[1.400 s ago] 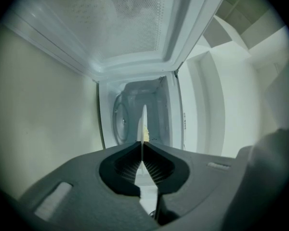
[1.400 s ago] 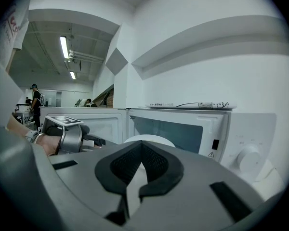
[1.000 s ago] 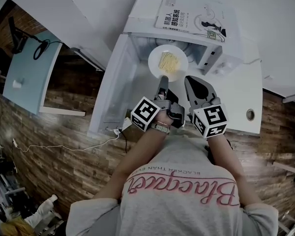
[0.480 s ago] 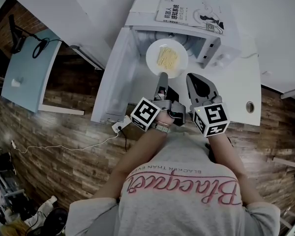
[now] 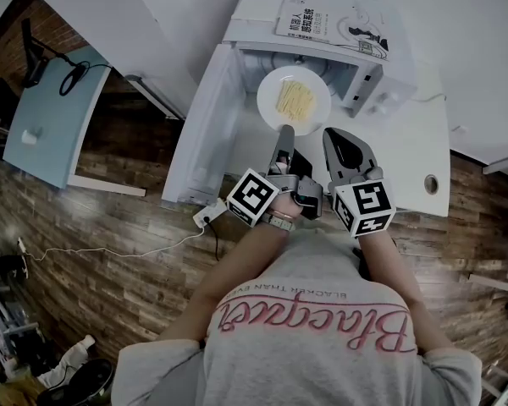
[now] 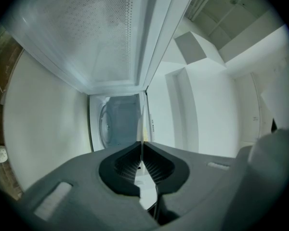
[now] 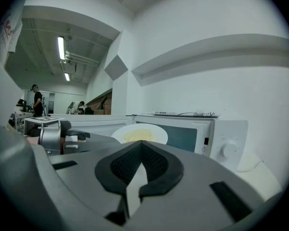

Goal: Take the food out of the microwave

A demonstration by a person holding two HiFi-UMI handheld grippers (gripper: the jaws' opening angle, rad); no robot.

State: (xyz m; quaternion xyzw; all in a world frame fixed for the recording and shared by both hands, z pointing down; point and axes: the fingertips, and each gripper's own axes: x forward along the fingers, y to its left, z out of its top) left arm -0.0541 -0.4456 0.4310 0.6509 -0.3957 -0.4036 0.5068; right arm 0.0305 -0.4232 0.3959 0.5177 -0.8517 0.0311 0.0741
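A white plate of yellow noodles hangs level in front of the open microwave. My left gripper is shut on the plate's near rim. In the left gripper view the plate shows edge-on as a thin line between the closed pads, with the microwave cavity beyond. My right gripper is just right of the left one, shut on nothing. From the right gripper view the plate sits beyond the right gripper, in front of the microwave.
The microwave door stands swung open to the left. A book lies on top of the oven. The white table has a cable hole at the right. A power strip hangs at the table's near-left corner.
The left gripper has shifted a little with the plate, lifting it slightly at the microwave mouth. The right gripper has drifted slightly beside it and stays shut.
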